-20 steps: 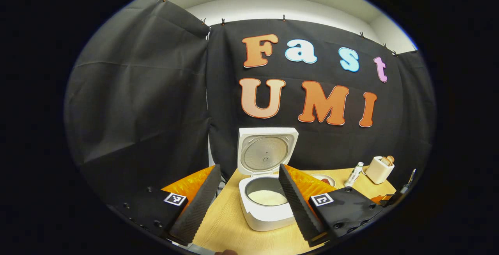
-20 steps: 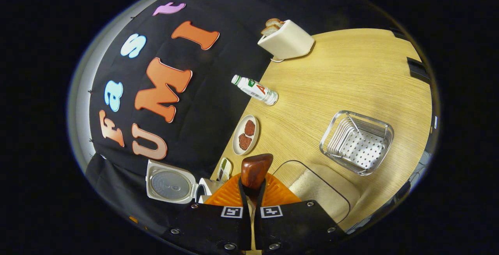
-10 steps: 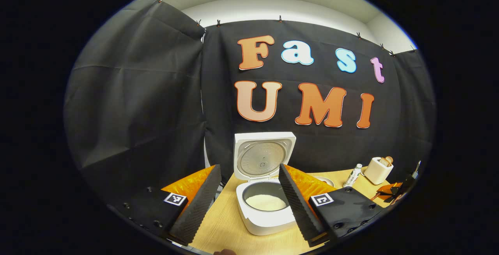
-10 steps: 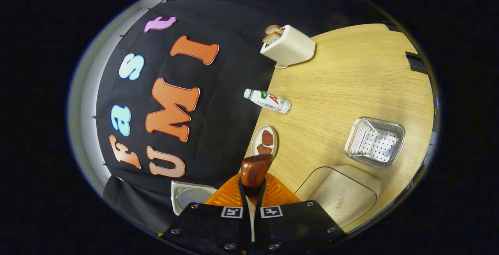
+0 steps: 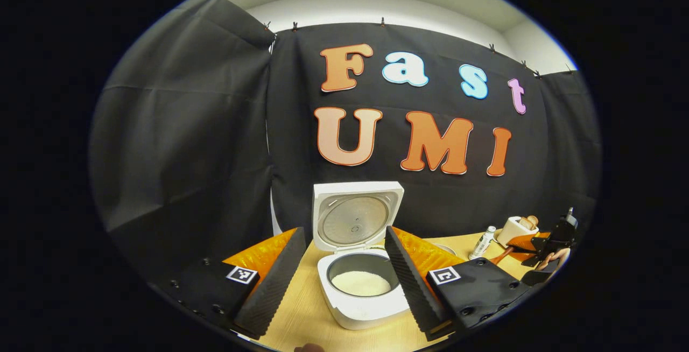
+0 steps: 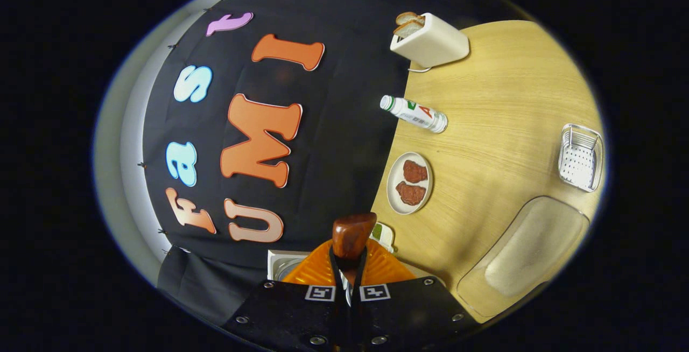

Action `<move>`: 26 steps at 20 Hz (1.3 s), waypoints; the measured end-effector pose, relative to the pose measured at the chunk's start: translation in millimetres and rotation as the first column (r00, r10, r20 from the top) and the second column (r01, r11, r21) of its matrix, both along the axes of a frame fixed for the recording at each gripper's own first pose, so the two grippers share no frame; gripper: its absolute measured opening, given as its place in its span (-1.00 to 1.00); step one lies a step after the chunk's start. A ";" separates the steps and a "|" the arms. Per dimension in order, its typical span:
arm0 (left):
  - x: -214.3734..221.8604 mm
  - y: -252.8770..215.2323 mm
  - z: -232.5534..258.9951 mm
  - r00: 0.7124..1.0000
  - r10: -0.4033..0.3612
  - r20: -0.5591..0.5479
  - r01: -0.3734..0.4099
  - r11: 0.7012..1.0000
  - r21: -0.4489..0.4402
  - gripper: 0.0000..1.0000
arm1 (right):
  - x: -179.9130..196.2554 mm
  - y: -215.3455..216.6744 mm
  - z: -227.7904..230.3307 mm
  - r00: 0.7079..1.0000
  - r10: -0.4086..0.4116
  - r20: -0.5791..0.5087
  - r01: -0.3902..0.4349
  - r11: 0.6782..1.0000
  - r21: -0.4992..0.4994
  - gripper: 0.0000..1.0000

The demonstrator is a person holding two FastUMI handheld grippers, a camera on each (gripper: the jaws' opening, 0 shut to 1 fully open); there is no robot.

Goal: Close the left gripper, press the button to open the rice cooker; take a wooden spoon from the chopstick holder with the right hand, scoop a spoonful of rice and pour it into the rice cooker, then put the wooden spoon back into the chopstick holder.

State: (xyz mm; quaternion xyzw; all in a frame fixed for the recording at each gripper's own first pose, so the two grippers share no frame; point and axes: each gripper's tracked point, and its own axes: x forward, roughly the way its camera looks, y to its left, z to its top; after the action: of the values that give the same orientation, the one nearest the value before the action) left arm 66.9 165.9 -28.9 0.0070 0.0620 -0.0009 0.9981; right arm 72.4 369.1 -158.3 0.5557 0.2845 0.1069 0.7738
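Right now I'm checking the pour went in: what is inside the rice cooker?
The rice cooker, lid up, holds a white mound of rice in its grey inner pot. The left gripper's finger covers the pot's right edge.

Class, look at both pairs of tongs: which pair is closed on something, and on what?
The right tongs, shut on the wooden spoon. The left tongs stand open, framing the rice cooker.

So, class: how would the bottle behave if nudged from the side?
The bottle stands upright on the table, tall and narrow, so it would probably tip. Once down, its round body would likely roll. It looks like plastic, so probably light.
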 end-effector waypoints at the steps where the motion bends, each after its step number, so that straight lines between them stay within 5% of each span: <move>1: 1.6 2.0 -2.9 1.000 0.000 -0.004 0.000 1.000 0.002 1.00 | 3.8 11.0 4.0 1.000 0.015 0.005 -0.015 1.000 0.001 -0.95; 8: 9.7 17.0 -14.8 0.999 0.016 -0.028 -0.016 1.000 -0.011 1.00 | 37.4 89.3 26.1 0.997 0.071 0.037 -0.070 0.997 -0.020 -0.96; 13: 11.6 37.9 -16.7 0.998 0.052 -0.035 -0.052 0.999 0.010 1.00 | 55.8 140.4 40.1 0.985 0.129 0.112 -0.114 0.985 -0.133 -0.95; 26: 3.7 66.9 -23.0 0.993 0.103 -0.049 -0.104 0.994 -0.023 1.00 | 60.2 180.1 76.9 0.919 0.218 0.328 -0.081 0.920 -0.383 -0.95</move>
State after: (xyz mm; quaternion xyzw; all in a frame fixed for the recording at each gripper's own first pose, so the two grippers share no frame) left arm 70.6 232.8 -51.9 -0.0091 0.0858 0.0500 0.9950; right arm 132.6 549.1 -81.4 0.3502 0.1934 0.2134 0.8913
